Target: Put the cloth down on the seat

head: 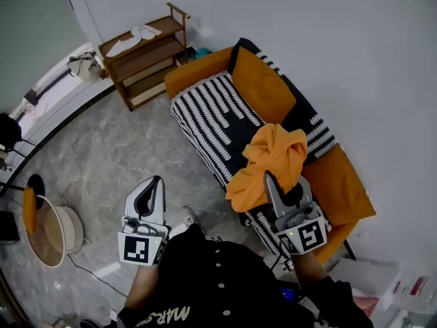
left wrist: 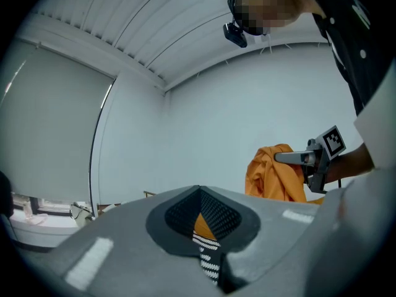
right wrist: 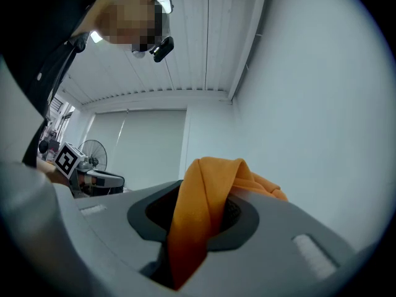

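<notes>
The right gripper [right wrist: 199, 224] has its two grey jaws squeezed on a soft orange cloth [right wrist: 207, 187]. The cloth comes up through the gap and flops over to the right. Far off on the left is the left gripper [right wrist: 114, 180], with a round fan [right wrist: 94, 154] behind it.

Brown wooden open shelf rack [head: 145, 57] against plain white wall [head: 328, 39], grey marbled floor [head: 102, 156] before it, slatted white ceiling [right wrist: 204, 36] above.
</notes>
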`<state>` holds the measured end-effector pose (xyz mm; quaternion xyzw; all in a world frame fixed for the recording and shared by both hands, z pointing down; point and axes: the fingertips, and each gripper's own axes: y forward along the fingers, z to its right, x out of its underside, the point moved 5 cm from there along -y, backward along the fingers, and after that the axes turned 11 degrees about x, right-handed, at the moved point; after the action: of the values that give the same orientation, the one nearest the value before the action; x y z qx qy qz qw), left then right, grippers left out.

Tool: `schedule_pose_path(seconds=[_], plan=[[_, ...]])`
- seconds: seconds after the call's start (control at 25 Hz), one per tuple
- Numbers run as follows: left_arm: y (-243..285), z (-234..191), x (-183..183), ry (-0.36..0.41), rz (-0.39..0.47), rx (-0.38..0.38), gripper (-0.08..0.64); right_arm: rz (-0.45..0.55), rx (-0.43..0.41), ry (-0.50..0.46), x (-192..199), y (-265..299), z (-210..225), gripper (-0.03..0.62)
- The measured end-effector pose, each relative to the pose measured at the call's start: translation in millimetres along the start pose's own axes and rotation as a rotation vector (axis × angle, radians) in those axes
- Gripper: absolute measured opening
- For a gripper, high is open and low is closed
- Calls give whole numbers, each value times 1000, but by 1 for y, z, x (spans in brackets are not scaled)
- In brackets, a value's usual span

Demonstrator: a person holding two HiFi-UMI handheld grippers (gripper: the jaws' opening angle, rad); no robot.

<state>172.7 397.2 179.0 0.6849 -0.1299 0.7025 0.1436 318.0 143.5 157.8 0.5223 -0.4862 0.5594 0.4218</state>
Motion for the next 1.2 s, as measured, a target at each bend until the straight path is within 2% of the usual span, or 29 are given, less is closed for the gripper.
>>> schedule_pose_path(seconds=[0.56,0.68,0.92,1.04,1.2], plan=[[9,-124,-8,20,34,2,100,16,45,-3,13,106,-44,130],[7,-141,-2,38,29,2,100,20,50,-1,13,118,-52,130],[16,-153,-1,-4,40,17,100,15,61,-10,14,132,-58,130],[21,-153,10,14,12,36,100,6,75,-4,19,140,-53,130],[38,-180,13,5,-9,32,100,1,82,15,25,172,-52,130]])
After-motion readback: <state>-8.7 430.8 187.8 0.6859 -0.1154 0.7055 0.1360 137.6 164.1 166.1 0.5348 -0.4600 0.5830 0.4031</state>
